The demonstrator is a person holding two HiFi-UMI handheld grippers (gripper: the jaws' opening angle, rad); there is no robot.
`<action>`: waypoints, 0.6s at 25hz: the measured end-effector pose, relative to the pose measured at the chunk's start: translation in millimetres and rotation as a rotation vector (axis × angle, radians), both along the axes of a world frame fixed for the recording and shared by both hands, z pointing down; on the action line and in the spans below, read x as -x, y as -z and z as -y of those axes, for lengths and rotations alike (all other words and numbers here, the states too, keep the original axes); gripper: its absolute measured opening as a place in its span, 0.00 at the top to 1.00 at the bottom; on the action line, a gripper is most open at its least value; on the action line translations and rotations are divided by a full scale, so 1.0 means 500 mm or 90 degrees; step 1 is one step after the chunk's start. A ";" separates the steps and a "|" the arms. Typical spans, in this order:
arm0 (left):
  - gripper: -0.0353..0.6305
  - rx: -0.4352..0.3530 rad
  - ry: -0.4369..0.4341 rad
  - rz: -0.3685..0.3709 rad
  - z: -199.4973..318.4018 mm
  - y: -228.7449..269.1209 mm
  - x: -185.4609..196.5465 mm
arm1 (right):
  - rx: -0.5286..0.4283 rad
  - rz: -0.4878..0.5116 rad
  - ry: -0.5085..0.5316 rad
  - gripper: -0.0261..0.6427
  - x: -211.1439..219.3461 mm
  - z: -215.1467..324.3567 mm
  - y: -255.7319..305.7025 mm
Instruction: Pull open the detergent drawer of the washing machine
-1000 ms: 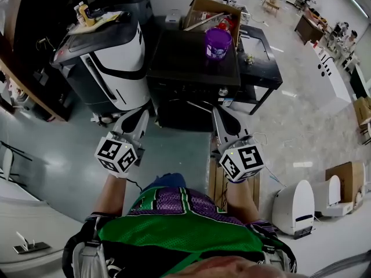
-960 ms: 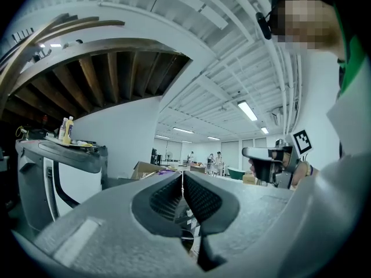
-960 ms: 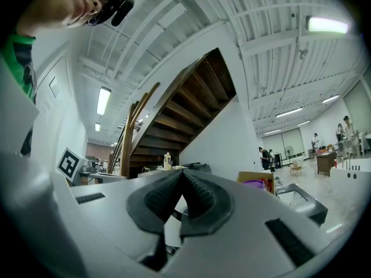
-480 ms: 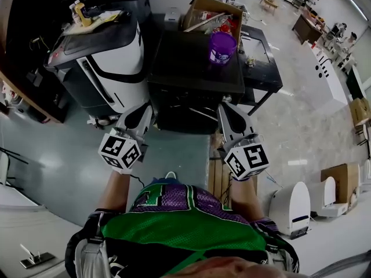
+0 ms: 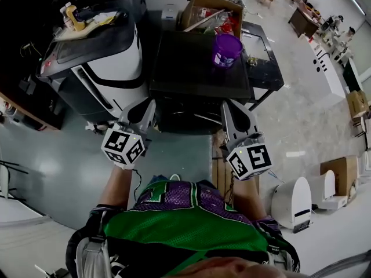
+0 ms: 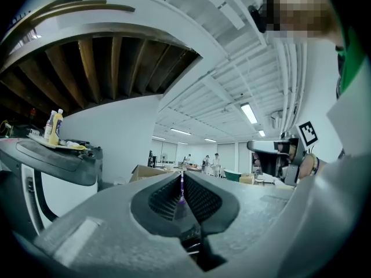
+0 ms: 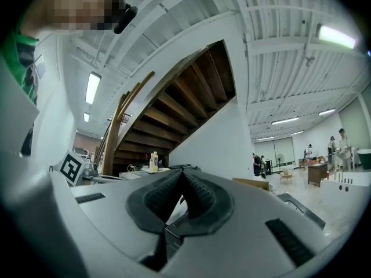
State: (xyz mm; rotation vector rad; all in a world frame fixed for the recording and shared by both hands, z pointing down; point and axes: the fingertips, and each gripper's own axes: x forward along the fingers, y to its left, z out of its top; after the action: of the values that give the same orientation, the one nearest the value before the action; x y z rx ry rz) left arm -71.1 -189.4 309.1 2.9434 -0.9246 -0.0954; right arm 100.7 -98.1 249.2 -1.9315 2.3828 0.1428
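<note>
In the head view I hold the left gripper [image 5: 145, 108] and the right gripper [image 5: 230, 108] side by side, near the front of the dark washing machine [image 5: 185, 62], which carries a purple tub [image 5: 226, 50]. The detergent drawer should be on its upper front, but I cannot make it out. In the left gripper view the pads [image 6: 165, 197] are together, with nothing between them. In the right gripper view the pads [image 7: 157, 200] are also together and empty. I judge this is the approach step: next, one gripper must open, find the drawer edge and close on it before pulling.
</note>
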 end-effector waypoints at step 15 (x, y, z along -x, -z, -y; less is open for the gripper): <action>0.42 0.106 -0.069 -0.166 0.082 -0.035 -0.050 | 0.021 -0.018 0.018 0.96 -0.017 0.077 -0.031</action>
State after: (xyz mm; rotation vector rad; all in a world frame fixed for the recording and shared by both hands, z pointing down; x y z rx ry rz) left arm -46.1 -230.4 326.5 2.7355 -0.6988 -0.3678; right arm 109.3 -136.4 264.9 -1.9218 2.4442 0.1313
